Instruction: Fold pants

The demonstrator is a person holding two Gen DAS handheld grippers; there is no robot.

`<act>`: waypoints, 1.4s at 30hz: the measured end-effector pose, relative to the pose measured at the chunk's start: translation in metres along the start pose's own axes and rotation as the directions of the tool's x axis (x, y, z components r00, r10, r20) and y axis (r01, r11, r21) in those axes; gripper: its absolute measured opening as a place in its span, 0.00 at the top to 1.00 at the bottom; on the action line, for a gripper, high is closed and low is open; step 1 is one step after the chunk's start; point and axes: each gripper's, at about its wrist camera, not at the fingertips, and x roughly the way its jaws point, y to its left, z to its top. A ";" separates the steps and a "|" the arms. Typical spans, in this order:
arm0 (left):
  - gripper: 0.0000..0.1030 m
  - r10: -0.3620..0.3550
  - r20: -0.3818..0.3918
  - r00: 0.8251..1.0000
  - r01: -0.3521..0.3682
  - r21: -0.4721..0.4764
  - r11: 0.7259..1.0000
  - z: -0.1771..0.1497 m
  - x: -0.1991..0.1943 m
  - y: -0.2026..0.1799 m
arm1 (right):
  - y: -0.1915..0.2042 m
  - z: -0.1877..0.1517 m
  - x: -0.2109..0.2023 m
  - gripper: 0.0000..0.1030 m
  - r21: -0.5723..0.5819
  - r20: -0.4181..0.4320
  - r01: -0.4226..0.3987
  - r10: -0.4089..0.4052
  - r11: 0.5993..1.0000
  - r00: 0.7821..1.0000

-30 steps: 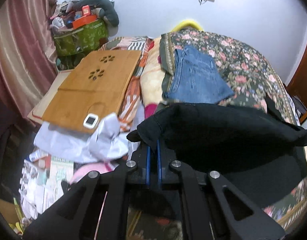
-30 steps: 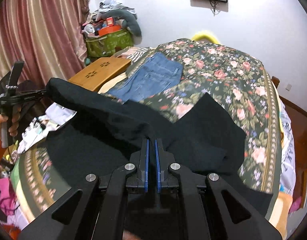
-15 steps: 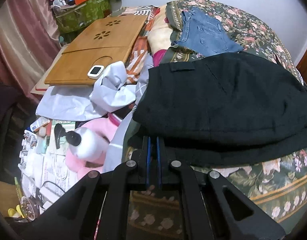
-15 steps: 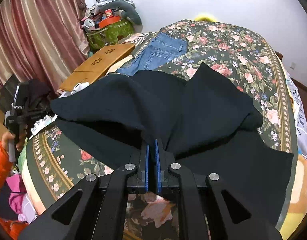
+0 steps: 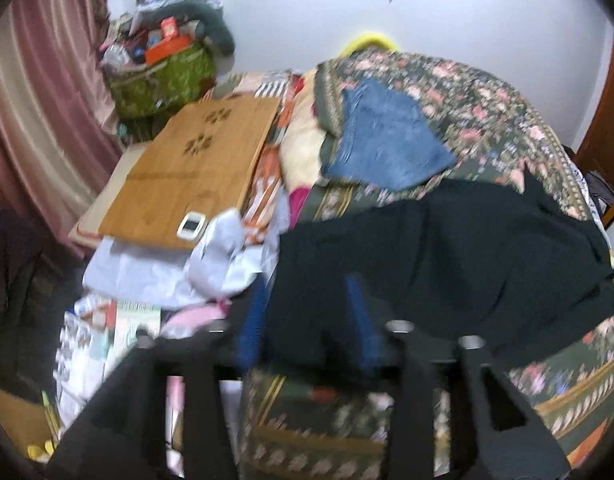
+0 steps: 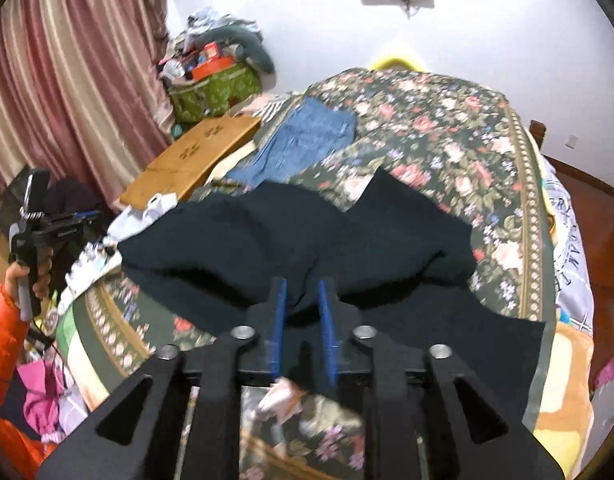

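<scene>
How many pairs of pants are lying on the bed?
2: black pants lie spread near the bed's front edge, and folded blue jeans lie behind them, toward the wall. Others may be hidden.

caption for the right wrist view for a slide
Open right gripper above black pants lying on a floral bedspread.

One black pants (image 6: 291, 236), one jeans (image 6: 303, 140), two tongs (image 6: 301, 300).

Left wrist view looks along its fingers from the bed's near-left corner, facing the far wall, low and close over the black pants (image 5: 447, 264). Right wrist view faces likewise from further right. Both share pants, blue jeans (image 6: 303, 140), wooden board (image 5: 199, 168).
</scene>
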 end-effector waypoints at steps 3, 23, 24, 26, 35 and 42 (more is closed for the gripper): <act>0.29 -0.024 0.037 0.999 0.022 0.028 0.999 0.022 0.002 -0.019 | -0.014 0.013 0.010 0.52 0.020 0.009 0.037 -0.037 0.999 0.999; 0.05 -0.095 -0.026 0.995 0.098 0.190 0.977 0.102 0.112 -0.124 | -0.093 0.104 0.169 0.43 0.081 -0.143 -0.002 0.013 0.997 0.990; 0.05 -0.095 -0.037 0.995 0.100 0.197 0.975 0.103 0.119 -0.126 | -0.096 0.106 0.175 0.43 0.085 -0.150 -0.003 0.016 0.996 0.989; 0.05 -0.096 -0.054 0.994 0.105 0.207 0.973 0.103 0.128 -0.132 | -0.103 0.108 0.196 0.44 0.097 -0.191 0.002 0.017 0.995 0.981; 0.05 -0.108 -0.114 0.988 0.134 0.254 0.958 0.094 0.149 -0.151 | -0.108 0.094 0.221 0.88 0.128 -0.200 -0.008 0.034 0.992 0.979; 0.05 -0.136 -0.132 0.982 0.170 0.293 0.941 0.088 0.128 -0.170 | -0.115 0.105 0.186 0.93 0.131 -0.107 0.033 -0.019 0.991 0.994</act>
